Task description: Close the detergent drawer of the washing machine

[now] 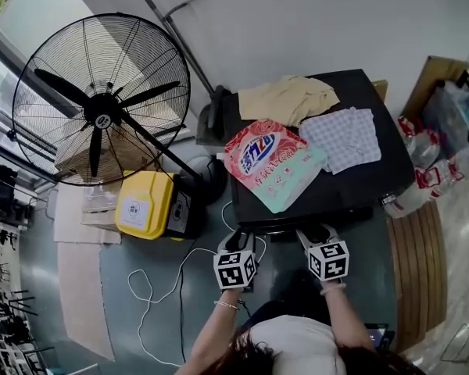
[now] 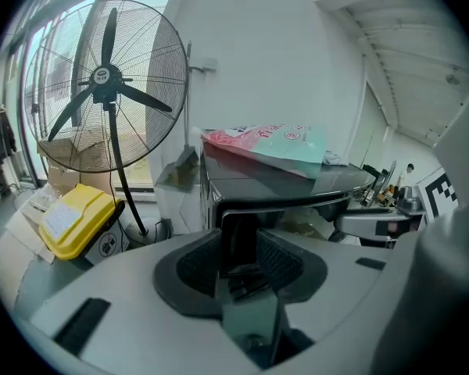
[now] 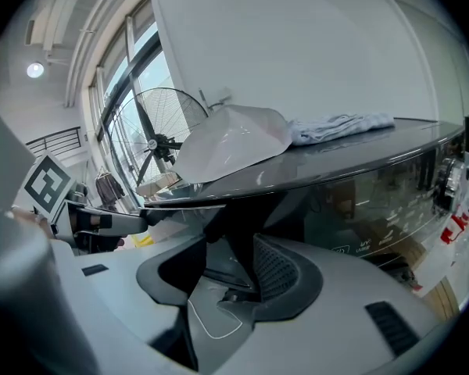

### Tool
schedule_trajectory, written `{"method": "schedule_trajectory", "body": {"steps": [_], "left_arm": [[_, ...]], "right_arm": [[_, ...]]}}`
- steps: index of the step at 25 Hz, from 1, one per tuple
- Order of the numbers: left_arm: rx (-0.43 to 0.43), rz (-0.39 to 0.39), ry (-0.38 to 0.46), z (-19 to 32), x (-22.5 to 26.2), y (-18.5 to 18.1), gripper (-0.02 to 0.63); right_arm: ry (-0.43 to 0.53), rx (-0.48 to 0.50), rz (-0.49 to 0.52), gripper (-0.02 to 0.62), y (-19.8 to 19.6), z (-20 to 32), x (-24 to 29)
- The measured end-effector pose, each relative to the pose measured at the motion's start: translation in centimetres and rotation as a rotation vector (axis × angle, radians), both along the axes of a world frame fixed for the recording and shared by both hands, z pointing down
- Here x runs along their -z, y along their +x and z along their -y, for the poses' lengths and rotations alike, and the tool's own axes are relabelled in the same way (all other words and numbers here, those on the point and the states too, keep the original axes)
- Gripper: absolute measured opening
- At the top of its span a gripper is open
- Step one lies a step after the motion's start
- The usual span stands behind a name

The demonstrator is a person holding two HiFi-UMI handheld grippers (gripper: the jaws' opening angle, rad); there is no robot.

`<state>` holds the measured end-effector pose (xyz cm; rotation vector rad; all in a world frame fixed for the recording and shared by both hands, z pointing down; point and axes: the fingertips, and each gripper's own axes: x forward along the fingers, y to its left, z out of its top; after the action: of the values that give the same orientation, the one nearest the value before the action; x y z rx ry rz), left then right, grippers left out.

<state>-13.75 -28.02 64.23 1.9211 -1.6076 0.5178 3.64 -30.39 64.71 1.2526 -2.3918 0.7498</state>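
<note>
Black glossy front of the detergent drawer (image 2: pixel 239 237) fills the slot between the left gripper (image 2: pixel 234 258) pads. It sits at the near-left corner of the washing machine (image 1: pixel 375 174), just under the top edge.

- Left jaws: narrowly apart and squared up on the drawer face. I see no clear pinch. It reads as lined up to push straight toward the far side, which is what a drawer on slides wants.
- Right gripper (image 3: pixel 230 264): jaws also narrowly apart with nothing held. They point at the front panel further right, just below the lid overhang. My guess is it's parked low and clear so it doesn't foul the left one's push, and it could steady the machine if needed.
- Head view shows both grippers side by side at the near edge, close together but not touching.
- How far the drawer sticks out: can't tell from any view.

Detergent pouch (image 1: pixel 270 162) lies flat on the lid and overhangs the near-left edge above the drawer. Beige cloth (image 1: pixel 289 98) and checked cloth (image 1: pixel 344 137) lie further back, clear of the work.

Risk: an off-centre push could rack the drawer, so keep the contact central.
</note>
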Motion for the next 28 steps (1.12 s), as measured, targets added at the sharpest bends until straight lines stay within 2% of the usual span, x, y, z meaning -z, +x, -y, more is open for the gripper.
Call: {"method": "schedule_trajectory", "body": {"steps": [28], "left_arm": [[0.049, -0.024, -0.013, 0.25, -0.25, -0.45, 0.17]], "right_arm": [[-0.017, -0.08, -0.001, 0.207, -0.01, 0.16, -0.1]]}}
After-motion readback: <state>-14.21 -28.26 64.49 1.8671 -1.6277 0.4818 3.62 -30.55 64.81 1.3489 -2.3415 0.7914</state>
